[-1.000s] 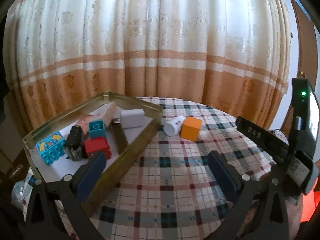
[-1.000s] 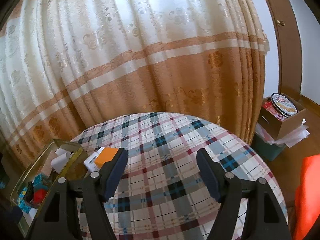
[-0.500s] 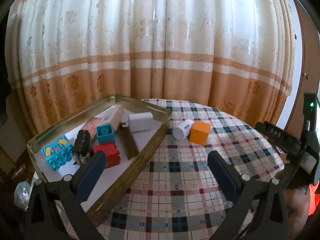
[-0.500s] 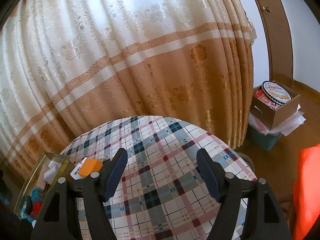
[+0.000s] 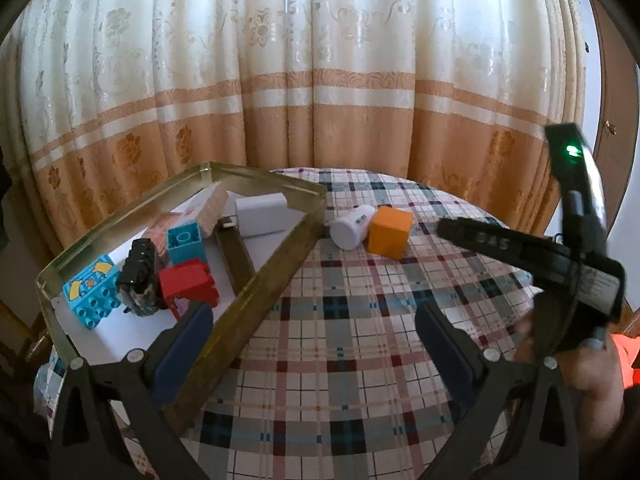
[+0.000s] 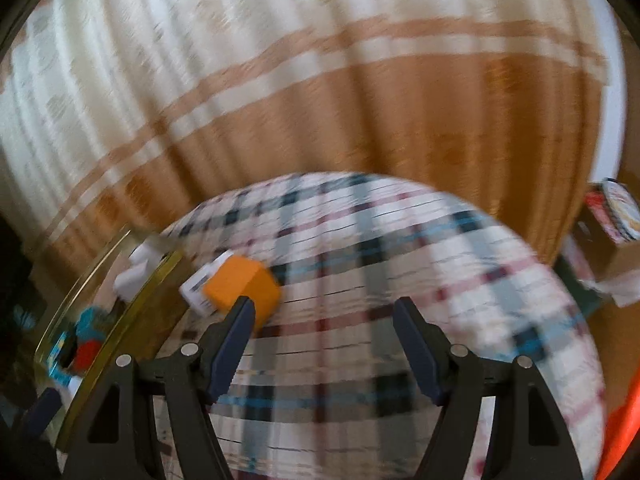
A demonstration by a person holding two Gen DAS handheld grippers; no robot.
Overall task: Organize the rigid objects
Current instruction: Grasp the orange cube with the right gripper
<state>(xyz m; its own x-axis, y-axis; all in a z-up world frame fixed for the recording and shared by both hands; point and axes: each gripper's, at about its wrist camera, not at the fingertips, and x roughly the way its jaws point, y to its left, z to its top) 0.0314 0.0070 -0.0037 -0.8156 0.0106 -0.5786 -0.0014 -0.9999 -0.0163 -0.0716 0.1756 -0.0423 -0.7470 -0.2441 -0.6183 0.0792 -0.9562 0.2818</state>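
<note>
The right gripper (image 6: 322,320) stands with its jaws apart and nothing between them, its view smeared by blur; the orange cube (image 6: 242,282) lies just beyond its left finger, on the plaid tablecloth (image 6: 400,280). The left gripper (image 5: 312,328) is likewise spread and empty, hovering over the near part of the table, its left finger over the long side wall of the metal tin (image 5: 280,280). In the left wrist view the cube sits just outside the tin's far corner, touching a white bottle (image 5: 352,226) lying on its side. Inside the tin lie a red brick (image 5: 188,282), teal brick (image 5: 185,240), blue printed brick (image 5: 90,294), black block (image 5: 138,280) and white box (image 5: 262,216).
</note>
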